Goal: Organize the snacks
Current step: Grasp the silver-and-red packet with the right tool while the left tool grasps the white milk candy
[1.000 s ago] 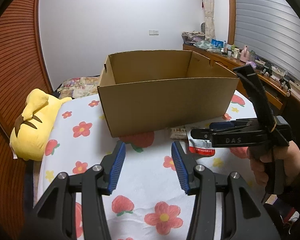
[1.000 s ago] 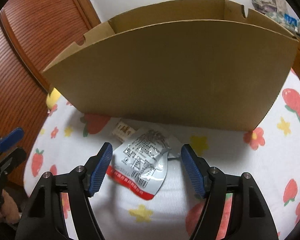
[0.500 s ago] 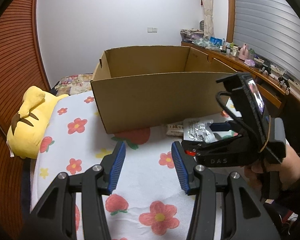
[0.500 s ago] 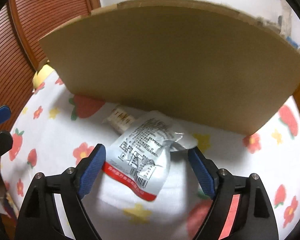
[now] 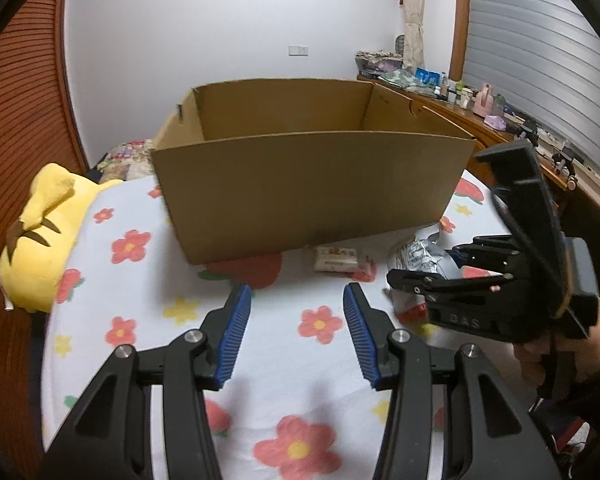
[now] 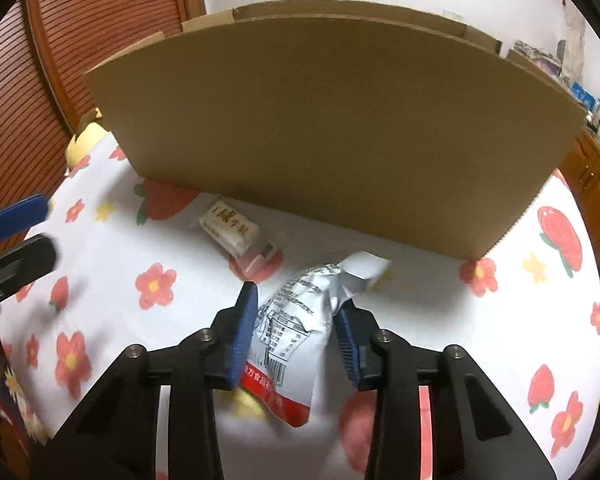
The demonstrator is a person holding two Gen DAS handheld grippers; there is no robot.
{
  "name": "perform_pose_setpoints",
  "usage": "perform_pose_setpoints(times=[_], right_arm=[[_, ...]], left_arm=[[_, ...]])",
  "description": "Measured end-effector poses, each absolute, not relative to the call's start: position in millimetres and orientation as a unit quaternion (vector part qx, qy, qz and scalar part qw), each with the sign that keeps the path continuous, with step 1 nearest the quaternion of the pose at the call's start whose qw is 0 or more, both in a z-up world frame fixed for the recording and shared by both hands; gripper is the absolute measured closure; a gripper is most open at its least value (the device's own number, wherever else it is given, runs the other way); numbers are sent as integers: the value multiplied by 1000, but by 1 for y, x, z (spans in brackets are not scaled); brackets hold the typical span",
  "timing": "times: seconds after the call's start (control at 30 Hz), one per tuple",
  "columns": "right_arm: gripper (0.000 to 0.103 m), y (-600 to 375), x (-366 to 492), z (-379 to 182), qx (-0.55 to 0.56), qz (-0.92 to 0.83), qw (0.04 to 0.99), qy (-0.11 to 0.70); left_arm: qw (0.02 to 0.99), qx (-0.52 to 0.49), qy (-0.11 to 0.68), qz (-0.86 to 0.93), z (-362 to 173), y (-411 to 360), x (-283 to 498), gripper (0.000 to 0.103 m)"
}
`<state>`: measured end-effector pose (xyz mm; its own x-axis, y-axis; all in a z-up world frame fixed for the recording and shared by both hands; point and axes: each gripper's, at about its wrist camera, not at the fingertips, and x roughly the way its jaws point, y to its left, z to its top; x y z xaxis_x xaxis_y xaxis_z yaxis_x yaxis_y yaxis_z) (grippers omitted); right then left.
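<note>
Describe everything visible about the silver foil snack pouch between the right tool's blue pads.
The crinkled silver foil snack pouch has black printed text, a nutrition table, a barcode and a red band along its near edge. Its torn or folded top corner points toward the brown cardboard box. It looks soft and squeezed narrow, above the white floral bedsheet. The right tool has just been closing and both blue ribbed pads press its sides. The left-wrist view shows it partly hidden.

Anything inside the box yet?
Through the left wrist camera the box shows only bare inner walls; its floor is hidden behind the front wall, so contents can't be ruled out.
</note>
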<state>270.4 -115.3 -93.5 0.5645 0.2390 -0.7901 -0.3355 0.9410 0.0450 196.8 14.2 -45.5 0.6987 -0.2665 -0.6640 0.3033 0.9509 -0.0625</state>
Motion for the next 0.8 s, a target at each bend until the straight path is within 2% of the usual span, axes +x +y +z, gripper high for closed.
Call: perform_pose_setpoints(times=[0.03,0.3,0.4,0.67,0.8], right_arm=[[72,-117,268,-93,-56,166,883,436],[75,-130,255,-89,-53,191,888,416],[79,-138,255,-88,-45,203,886,414],[80,-149,264,-90,-43,217,884,413],[80,-151,265,-86,-39,224,885,405]], left_arm=[[920,24,359,-159,-48,10,201,53],[902,19,398,-166,-72,-21,247,53],[898,18,407,-166,-78,-27,259,53],[891,27,422,-163,-90,-45,279,51],[889,39,427,-163,-96,-53,282,46]])
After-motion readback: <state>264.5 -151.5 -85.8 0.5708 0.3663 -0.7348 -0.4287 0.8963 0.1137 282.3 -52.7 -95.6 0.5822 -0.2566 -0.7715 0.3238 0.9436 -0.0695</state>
